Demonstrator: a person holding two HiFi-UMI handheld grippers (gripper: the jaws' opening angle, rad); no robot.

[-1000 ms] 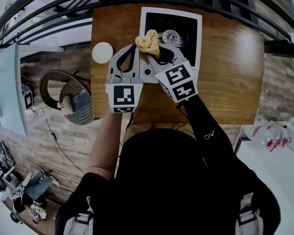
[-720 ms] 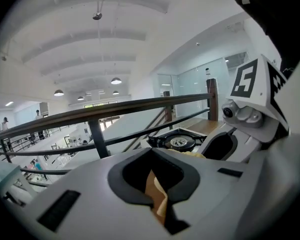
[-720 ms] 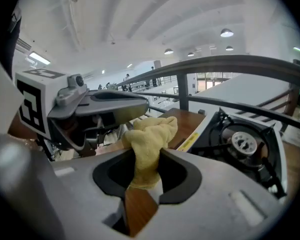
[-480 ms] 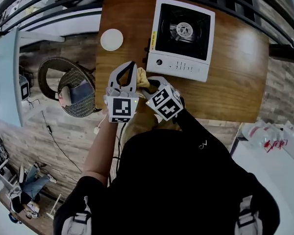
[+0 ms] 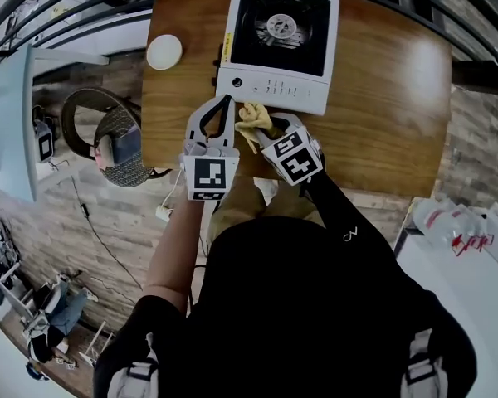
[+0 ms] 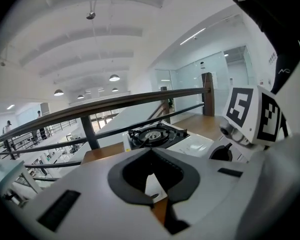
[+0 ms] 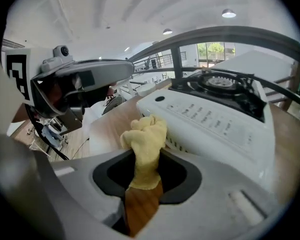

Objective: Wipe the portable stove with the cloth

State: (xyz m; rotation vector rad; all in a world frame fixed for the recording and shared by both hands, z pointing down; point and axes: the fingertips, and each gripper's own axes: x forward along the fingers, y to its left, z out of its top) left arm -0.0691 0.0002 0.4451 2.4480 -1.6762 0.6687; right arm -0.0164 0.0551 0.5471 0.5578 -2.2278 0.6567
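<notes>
The portable stove (image 5: 278, 40) is white with a black burner top and stands at the far middle of the wooden table (image 5: 398, 123). My right gripper (image 5: 261, 127) is shut on a crumpled yellow cloth (image 5: 253, 116), which touches the stove's front panel near its left end. In the right gripper view the cloth (image 7: 145, 139) bulges out between the jaws of the right gripper (image 7: 145, 154), against the stove (image 7: 215, 114). My left gripper (image 5: 227, 99) is shut on nothing, just left of the cloth. In its own view, the left gripper (image 6: 150, 151) points at the stove (image 6: 157, 136).
A small white round disc (image 5: 164, 52) lies at the table's far left corner. A dark railing (image 6: 115, 104) runs along the far side of the table. Below the table's left edge, a wicker chair (image 5: 116, 143) stands on the floor.
My right gripper carried the cloth off the stove's top, back toward the table's near edge, and it now rests at the stove's front panel. The left gripper stayed beside it.
</notes>
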